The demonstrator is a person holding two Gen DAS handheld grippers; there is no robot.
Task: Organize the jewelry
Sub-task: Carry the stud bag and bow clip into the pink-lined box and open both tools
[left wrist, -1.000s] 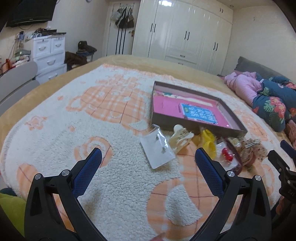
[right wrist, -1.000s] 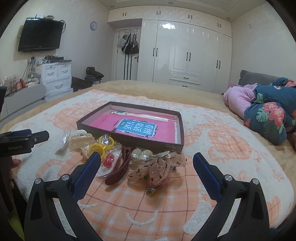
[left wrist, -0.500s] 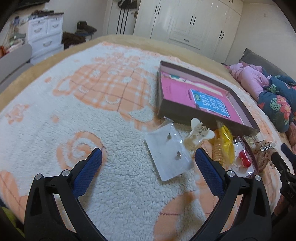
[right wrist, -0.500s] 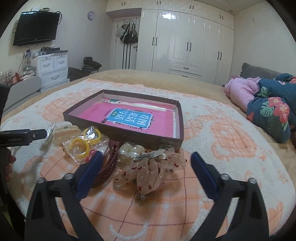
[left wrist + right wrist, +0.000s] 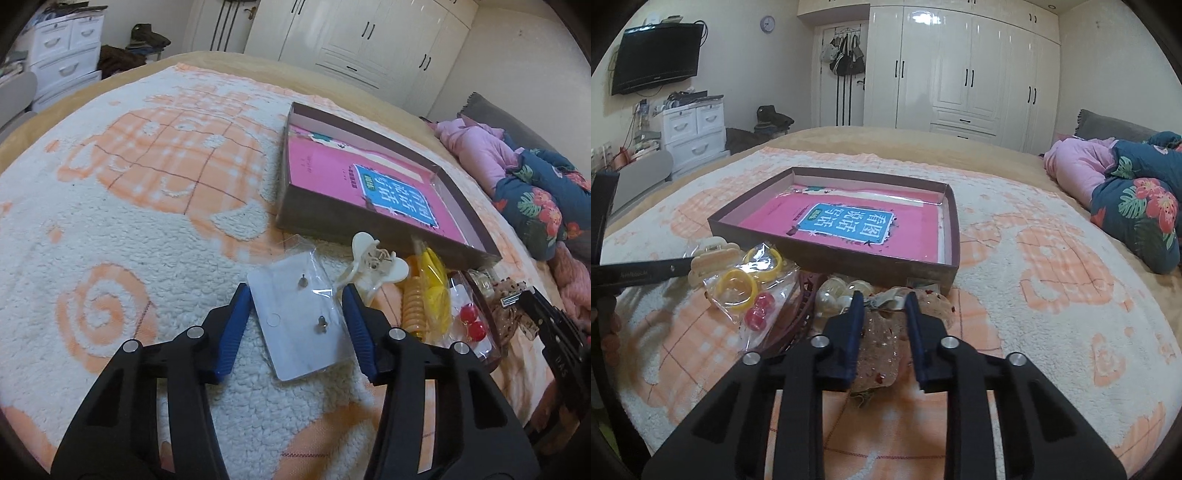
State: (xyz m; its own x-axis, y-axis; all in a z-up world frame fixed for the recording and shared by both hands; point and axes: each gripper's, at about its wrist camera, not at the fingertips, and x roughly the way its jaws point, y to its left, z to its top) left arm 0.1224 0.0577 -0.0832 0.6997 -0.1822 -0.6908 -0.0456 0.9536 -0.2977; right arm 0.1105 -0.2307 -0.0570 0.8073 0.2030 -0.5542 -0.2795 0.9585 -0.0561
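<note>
Left tongs (image 5: 295, 306) spread, straddling one clear plastic bag holding two stud earrings (image 5: 300, 318) on fleecy cream-orange blanket (image 5: 129, 192). Right tongs (image 5: 882, 310) part-open around one glittery translucent hair clip (image 5: 881, 347). One shallow brown cardboard box (image 5: 849, 264) behind; two yellow rings (image 5: 737, 288) nearby.

A fluffy cream blanket (image 5: 155, 236) with orange checked shapes and an orange spiral covers the bed. The shallow cardboard box (image 5: 849, 258) has brown walls and holds a pink book with a blue label (image 5: 846, 225). Beside it lie a cream plastic claw clip (image 5: 373, 264), yellow coiled hair ties (image 5: 738, 290), red round beads (image 5: 759, 310) and a clear, red-flecked glittery hair clip (image 5: 881, 350). The black grippers' fingers (image 5: 232, 332) carry blue pads.
</note>
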